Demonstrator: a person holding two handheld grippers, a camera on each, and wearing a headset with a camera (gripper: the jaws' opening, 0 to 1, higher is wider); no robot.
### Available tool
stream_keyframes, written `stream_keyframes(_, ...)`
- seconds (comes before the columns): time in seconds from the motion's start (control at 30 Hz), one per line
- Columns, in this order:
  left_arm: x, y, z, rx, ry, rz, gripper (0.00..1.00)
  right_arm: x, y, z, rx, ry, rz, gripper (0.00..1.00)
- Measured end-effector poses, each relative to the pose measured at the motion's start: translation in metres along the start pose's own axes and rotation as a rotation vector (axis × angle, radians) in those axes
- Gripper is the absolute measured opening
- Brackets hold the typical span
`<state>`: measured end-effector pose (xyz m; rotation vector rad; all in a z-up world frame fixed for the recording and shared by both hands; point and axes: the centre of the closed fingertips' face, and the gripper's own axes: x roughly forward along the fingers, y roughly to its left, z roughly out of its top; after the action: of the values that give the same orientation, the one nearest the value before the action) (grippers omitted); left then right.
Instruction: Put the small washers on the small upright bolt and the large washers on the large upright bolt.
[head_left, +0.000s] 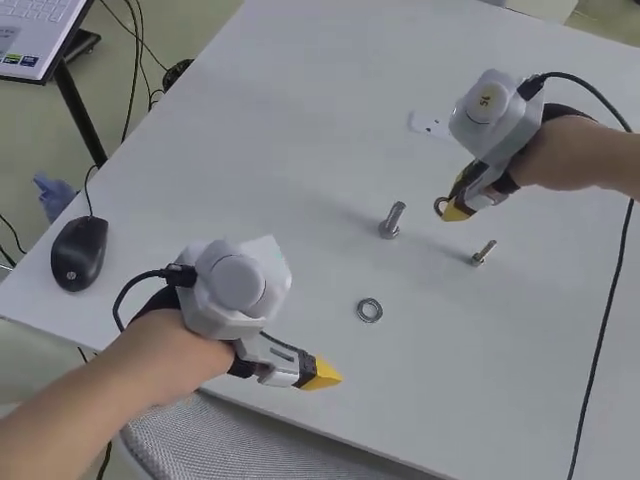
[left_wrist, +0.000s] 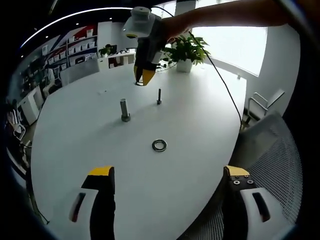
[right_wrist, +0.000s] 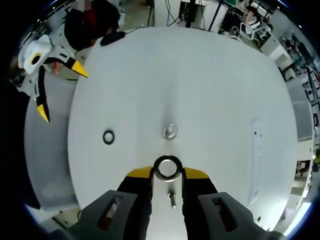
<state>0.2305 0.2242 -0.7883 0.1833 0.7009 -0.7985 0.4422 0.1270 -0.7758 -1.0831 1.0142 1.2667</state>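
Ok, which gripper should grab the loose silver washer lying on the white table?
Left. The left gripper is open and nearer the loose silver washer; the right gripper holds another washer.

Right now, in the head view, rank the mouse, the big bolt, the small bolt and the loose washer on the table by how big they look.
Largest to smallest:
1. mouse
2. big bolt
3. loose washer and small bolt: they look about the same size, so I won't rank one above the other.
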Motion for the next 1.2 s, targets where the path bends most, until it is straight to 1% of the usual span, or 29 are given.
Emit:
stream_keyframes(0.07,0.000,0.002,0.000,-0.004,0.003,0.002,0.89,0.003,-0.002,0.004,-0.003,0.001,0.000,0.22)
stream_keyframes(0.13,0.001,0.002,-0.001,-0.009,-0.001,0.000,0.88,0.006,-0.003,0.007,-0.022,0.011,-0.005,0.22)
stream_keyframes(0.2,0.002,0.002,-0.001,-0.010,-0.003,-0.001,0.88,0.009,-0.004,0.013,-0.018,0.008,-0.002,0.22)
stream_keyframes(0.43,0.004,0.000,-0.005,-0.012,0.006,-0.008,0.87,0.019,-0.005,0.030,-0.036,0.009,0.005,0.22)
stream_keyframes(0.57,0.003,0.001,-0.007,-0.011,0.011,-0.010,0.86,0.025,-0.003,0.037,-0.044,0.010,0.008,0.22)
stream_keyframes(0.63,0.003,0.001,-0.008,-0.012,0.012,-0.011,0.86,0.028,-0.001,0.038,-0.050,0.015,0.014,0.22)
stream_keyframes(0.7,0.003,0.002,-0.010,-0.008,0.016,-0.011,0.86,0.030,-0.001,0.039,-0.062,0.023,0.008,0.22)
stream_keyframes(0.8,0.004,0.003,-0.014,-0.025,0.018,-0.012,0.85,0.034,0.000,0.040,-0.065,0.031,0.014,0.22)
stream_keyframes(0.87,0.004,0.003,-0.015,-0.026,0.022,-0.012,0.85,0.035,0.000,0.040,-0.070,0.039,0.014,0.22)
stream_keyframes(0.97,0.004,0.002,-0.015,-0.026,0.019,-0.016,0.85,0.038,-0.002,0.041,-0.066,0.043,0.018,0.22)
stream_keyframes(1.07,0.003,0.002,-0.015,-0.028,0.019,-0.017,0.84,0.040,-0.001,0.041,-0.068,0.047,0.022,0.22)
stream_keyframes(1.2,0.003,0.003,-0.016,-0.027,0.024,-0.021,0.83,0.043,-0.001,0.043,-0.071,0.052,0.015,0.22)
